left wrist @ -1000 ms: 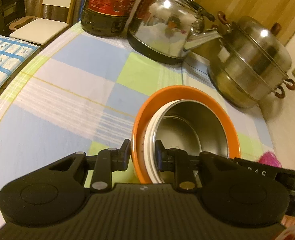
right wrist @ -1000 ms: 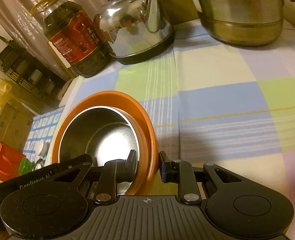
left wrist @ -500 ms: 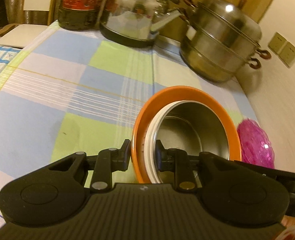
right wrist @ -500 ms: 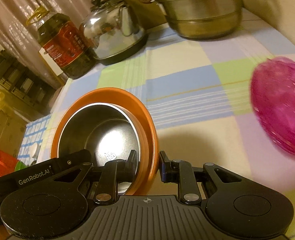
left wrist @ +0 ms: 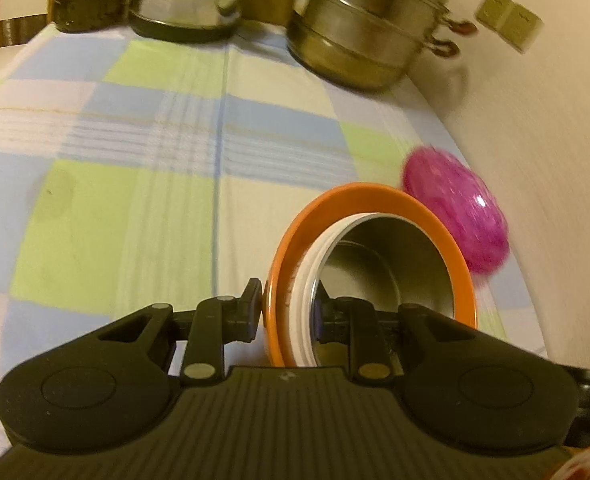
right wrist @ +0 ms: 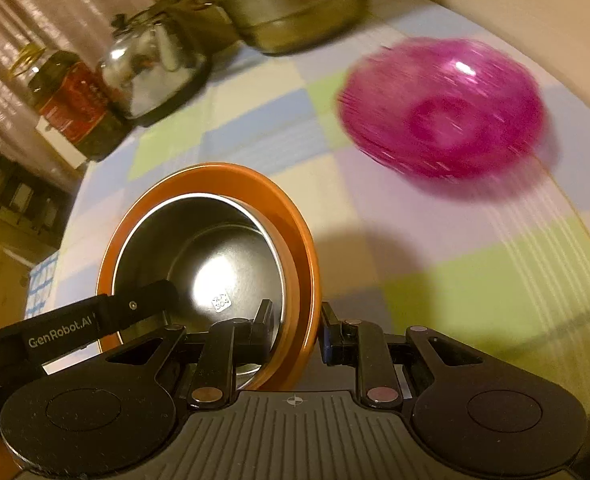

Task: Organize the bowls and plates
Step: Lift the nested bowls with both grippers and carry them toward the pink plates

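The nested bowl stack was held above the checked tablecloth (left wrist: 143, 184), an orange bowl (left wrist: 379, 196) outermost, a white bowl (left wrist: 307, 276) inside it and a steel bowl (right wrist: 199, 264) innermost, all tipped on edge. The tablecloth carried blue, green and cream squares. At its far side stood a stacked steel steamer pot (left wrist: 367, 28), a polished kettle (right wrist: 155, 68) and a dark oil bottle with a red label (right wrist: 75, 108). A translucent pink bowl (right wrist: 443, 116) lay on the cloth near the wall, apart from the stack, its outline blurred. The left gripper (left wrist: 287, 312) was clamped on the stack's near rim, one finger outside the orange wall and one inside the steel bowl. The right gripper (right wrist: 295, 328) was clamped on the opposite rim in the same way
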